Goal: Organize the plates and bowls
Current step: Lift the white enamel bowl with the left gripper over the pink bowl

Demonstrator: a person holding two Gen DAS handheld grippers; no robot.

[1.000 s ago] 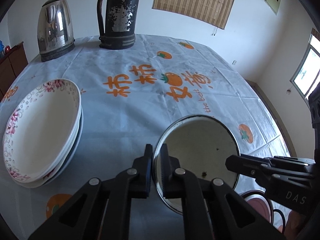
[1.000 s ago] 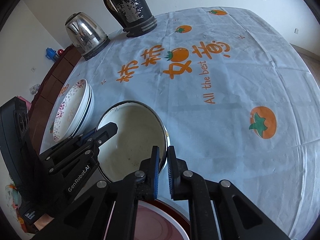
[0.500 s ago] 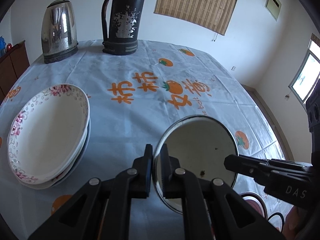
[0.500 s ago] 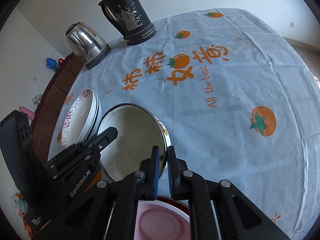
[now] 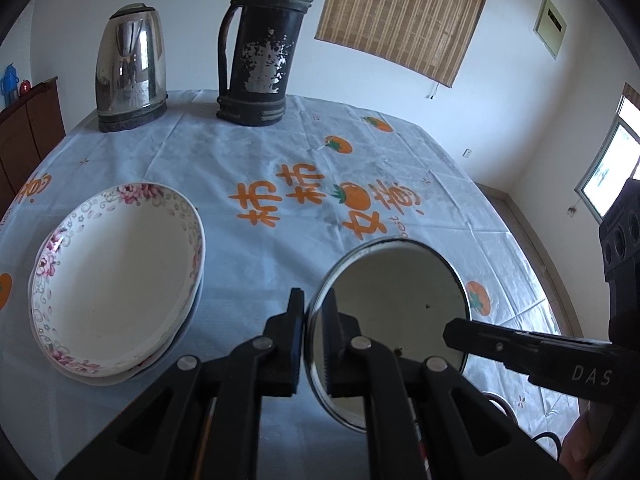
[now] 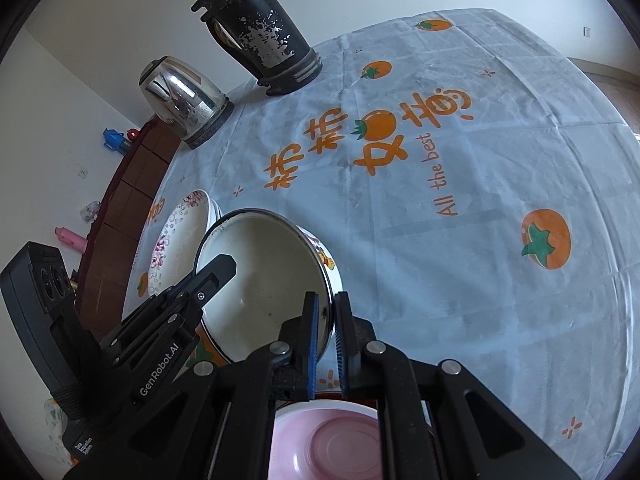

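Both claws pinch opposite rims of the white enamel bowl: left claw and right claw. The bowl hangs above the surface, right of the stacked floral plates.

Both wrist views angle down, close — sharing the enamel bowl and tablecloth.

A steel kettle stands at eleven o'clock on the counter, just beside a tall black flask with worn paint at twelve (both upright). The pale cloth carries orange fruit prints. A bamboo blind hangs at one o'clock, a window at three.
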